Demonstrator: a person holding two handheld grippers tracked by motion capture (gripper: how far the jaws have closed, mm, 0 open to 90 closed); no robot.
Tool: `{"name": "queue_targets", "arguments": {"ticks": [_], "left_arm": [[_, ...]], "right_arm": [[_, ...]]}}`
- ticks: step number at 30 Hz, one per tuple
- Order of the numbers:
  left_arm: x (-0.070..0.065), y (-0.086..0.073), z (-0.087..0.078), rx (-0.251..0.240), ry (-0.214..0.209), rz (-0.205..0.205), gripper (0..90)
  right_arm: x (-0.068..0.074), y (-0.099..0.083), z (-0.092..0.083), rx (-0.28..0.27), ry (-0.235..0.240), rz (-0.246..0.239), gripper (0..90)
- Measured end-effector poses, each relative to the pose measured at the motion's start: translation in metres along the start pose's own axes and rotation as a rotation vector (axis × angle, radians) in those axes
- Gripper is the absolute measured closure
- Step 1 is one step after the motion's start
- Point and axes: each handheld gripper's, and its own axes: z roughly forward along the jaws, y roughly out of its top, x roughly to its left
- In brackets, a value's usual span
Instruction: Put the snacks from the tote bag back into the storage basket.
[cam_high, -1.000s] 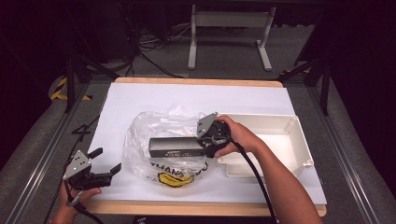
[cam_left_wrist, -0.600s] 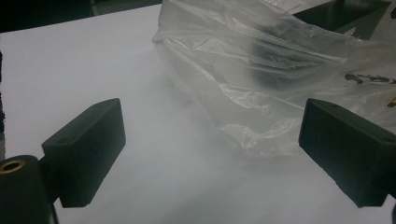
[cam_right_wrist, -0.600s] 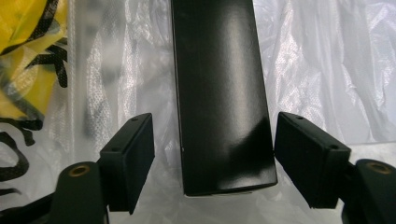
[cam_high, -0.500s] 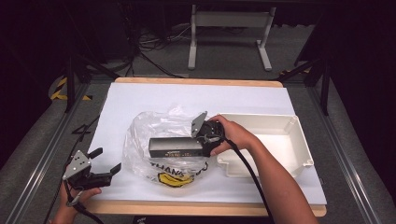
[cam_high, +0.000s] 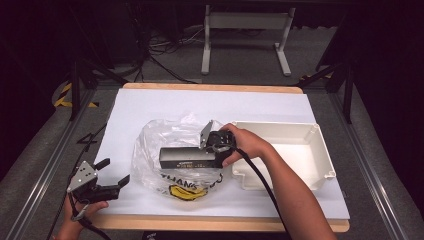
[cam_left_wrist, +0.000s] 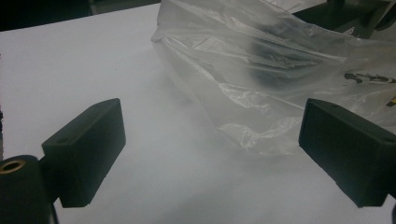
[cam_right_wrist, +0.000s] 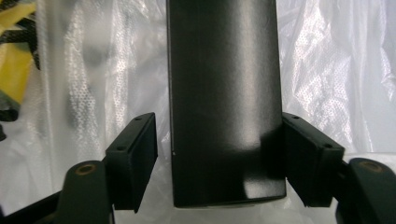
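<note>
On the white table sheet (cam_high: 165, 102), a clear plastic bag (cam_high: 165, 145) lies crumpled near the middle, yellow-and-black print at its 6 o'clock edge. Long black box (cam_high: 187, 156) lies across the bag, lengthwise toward 9 o'clock. At its 3 o'clock end sits the right gripper (cam_high: 216, 150), held by the right hand (cam_high: 245, 143), forearm coming in from 5 o'clock, cable trailing along it.

Right gripper view: black box (cam_right_wrist: 226, 100) stands between the two jaws. One jaw sits against the box side at 3 o'clock; the jaw at 9 o'clock shows a thin gap of bag between it and the box. So the jaws bracket the box end, not pressed tight on both sides; can't tell a firm hold. Bag plastic (cam_right_wrist: 336, 65) lies under and around the box, yellow print at 10 o'clock.

White tray (cam_high: 320, 150) sits just beside the bag at 3 o'clock, touching or nearly touching the right hand's area.

Left gripper (cam_high: 112, 172) is at 7 o'clock on the table, held by the left hand (cam_high: 75, 217), well apart from the box, jaws spread wide and pointing toward the bag. Left gripper view: jaws far apart over bare sheet (cam_left_wrist: 70, 60), nothing between them, bag edge (cam_left_wrist: 261, 93) ahead toward 1 o'clock.
</note>
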Motion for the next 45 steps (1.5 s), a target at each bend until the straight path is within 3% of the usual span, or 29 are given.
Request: {"name": "queue_targets", "arguments": {"ticks": [4,13,28,45], "left_arm": [[0.0,0.0,0.0,-0.002,-0.002,-0.001,8.2],[0.0,0.0,0.0,0.003,-0.003,-0.001,8.2],[0.0,0.0,0.0,0.003,-0.004,-0.002,8.2],[0.0,0.0,0.0,-0.002,-0.006,0.0,8.2]], "right_arm": [[-0.001,0.002,0.007,0.032,0.003,-0.005,34.6],[-0.001,0.003,0.005,-0.004,0.005,-0.022,42.3],[0.001,0.003,-0.003,-0.053,0.013,-0.062,42.8],[0.005,0.003,-0.017,-0.105,-0.023,-0.079,42.8]]}}
